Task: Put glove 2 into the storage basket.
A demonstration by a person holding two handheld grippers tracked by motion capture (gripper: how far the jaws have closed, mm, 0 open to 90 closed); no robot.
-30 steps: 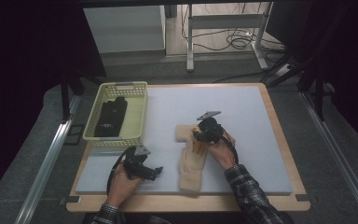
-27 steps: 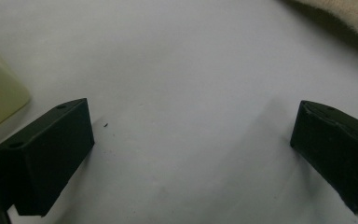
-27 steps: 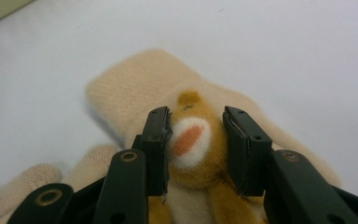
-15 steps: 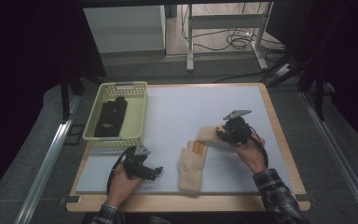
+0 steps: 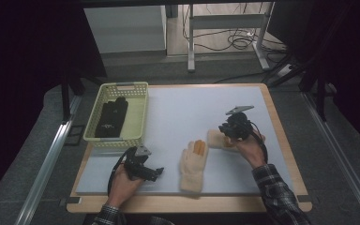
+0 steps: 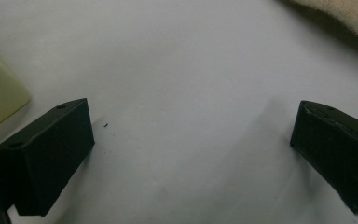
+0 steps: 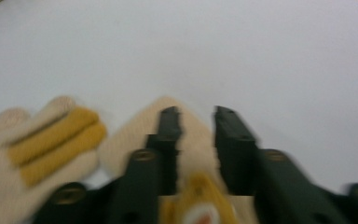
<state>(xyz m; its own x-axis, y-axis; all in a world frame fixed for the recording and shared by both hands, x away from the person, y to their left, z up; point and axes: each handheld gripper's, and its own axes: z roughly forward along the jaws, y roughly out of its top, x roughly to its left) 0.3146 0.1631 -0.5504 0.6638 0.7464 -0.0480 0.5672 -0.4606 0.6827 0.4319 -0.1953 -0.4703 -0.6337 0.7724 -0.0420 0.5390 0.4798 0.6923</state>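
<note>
We judge this to be the pick-up step of sorting gloves: our right gripper (image 5: 226, 133) has just been closing its jaws on a cream knitted work glove with a yellow-coated palm (image 7: 193, 140), and in the right gripper view the fabric sits pinched between the two black jaws, so we read the grip as made. That glove (image 5: 215, 139) lies at the right of the pale blue-grey surface (image 5: 192, 108), beside a second cream glove with yellow fingertips (image 5: 193, 164) lying flat near the front edge, the two close but apart. Our left gripper (image 5: 152, 172) rests low on the surface at the front left with its jaws spread wide and nothing between them. A pale yellow plastic basket (image 5: 138, 123) at the left holds a black glove-like item (image 5: 111, 118). Next, we think, the held glove must be lifted clear without dragging its neighbour, then carried left toward the basket or its mate.
</note>
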